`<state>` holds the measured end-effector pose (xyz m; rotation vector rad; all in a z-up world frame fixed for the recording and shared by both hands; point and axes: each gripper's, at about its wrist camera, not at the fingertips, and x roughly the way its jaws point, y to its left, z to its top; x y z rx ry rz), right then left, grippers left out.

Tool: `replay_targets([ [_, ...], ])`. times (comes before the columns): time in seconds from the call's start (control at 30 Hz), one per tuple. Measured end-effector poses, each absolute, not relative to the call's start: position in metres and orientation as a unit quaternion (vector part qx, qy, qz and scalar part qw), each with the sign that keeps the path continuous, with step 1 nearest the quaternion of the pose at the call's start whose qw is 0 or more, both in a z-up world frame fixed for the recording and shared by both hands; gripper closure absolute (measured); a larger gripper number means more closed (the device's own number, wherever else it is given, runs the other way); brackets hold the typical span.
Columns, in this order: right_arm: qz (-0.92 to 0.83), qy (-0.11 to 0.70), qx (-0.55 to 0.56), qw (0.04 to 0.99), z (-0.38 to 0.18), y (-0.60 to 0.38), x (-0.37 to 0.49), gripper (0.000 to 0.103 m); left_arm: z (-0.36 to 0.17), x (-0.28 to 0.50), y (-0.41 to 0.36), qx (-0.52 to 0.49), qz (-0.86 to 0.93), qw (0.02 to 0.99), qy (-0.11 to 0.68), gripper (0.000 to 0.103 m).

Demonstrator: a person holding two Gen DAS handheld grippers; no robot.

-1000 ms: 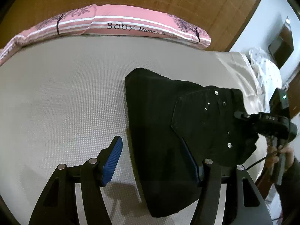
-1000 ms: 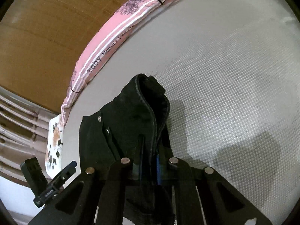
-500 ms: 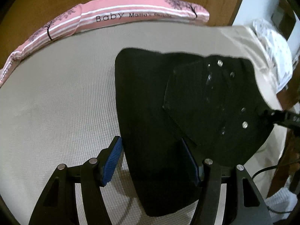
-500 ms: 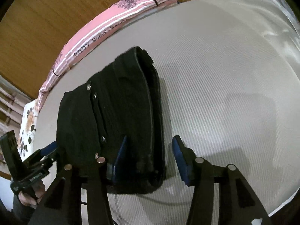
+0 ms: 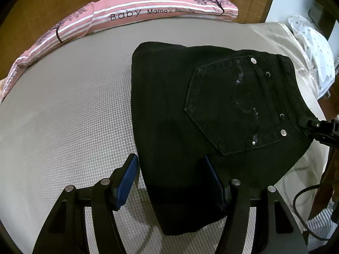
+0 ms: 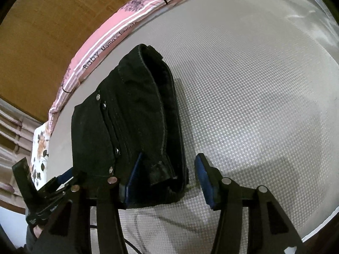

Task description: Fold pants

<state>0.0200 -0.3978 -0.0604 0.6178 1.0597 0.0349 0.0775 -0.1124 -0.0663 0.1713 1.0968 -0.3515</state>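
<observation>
Right wrist: right tool (image 6: 167, 176) just opened, released folded pants (image 6: 127, 131), left tool (image 5: 171, 180) open.

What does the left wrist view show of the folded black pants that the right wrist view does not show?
Only the left wrist view shows the stitched back pocket on top of the folded black denim pants. Only the right wrist view shows the stacked fold edges at the side of the pants. Both show the grey textured mattress, the pink striped pillow and open blue-padded jaws.
</observation>
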Motion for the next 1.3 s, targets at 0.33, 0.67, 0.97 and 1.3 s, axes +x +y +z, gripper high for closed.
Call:
replay_targets([
  [0.33,0.012,0.51,0.266,0.818,-0.054,-0.395,0.024,0.048,-0.054,0.074,-0.095,0.052,-0.188,0.837,0.512,0.039],
  [0.67,0.047,0.521,0.278,0.805,-0.059,-0.405,0.035,0.044,-0.054,0.093,-0.053,-0.057,-0.203,0.819,0.533,0.039],
  [0.97,0.121,0.522,0.336,0.775,-0.073,-0.424,0.051,0.043,-0.071,0.115,-0.046,-0.16,-0.245,0.764,0.575,0.039],
  [1.3,0.184,0.513,0.335,0.769,-0.079,-0.432,0.077,0.042,-0.081,0.131,-0.05,-0.188,-0.261,0.749,0.579,0.039],
])
